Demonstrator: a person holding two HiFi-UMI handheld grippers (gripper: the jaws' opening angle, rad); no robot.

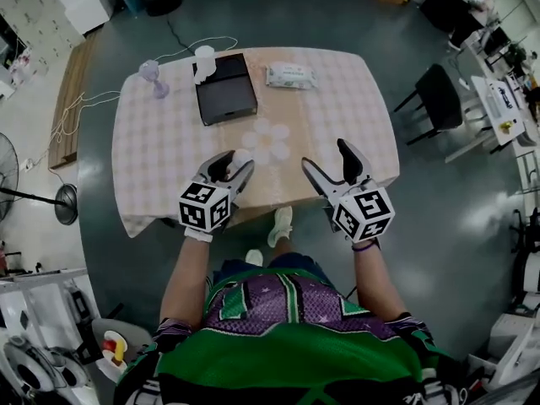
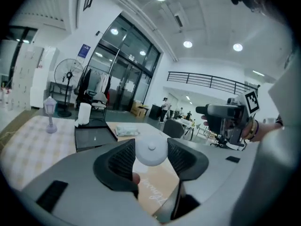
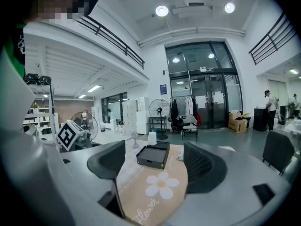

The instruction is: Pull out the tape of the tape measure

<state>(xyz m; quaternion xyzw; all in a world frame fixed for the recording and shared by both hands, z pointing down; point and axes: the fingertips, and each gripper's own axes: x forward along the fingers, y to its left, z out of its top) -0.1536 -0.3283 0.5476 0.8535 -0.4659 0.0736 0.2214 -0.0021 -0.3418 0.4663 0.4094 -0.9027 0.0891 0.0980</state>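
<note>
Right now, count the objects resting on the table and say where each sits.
4: a small lamp at the far left corner, a white cylinder beside it, a black tray right of that, then a wipes packet. The left gripper holds the tape measure off the table.

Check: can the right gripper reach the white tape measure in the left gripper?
Probably yes: the right gripper is open and empty beside the left gripper, nothing stands between them, and the tape measure sits exposed between the left's jaws.
</note>
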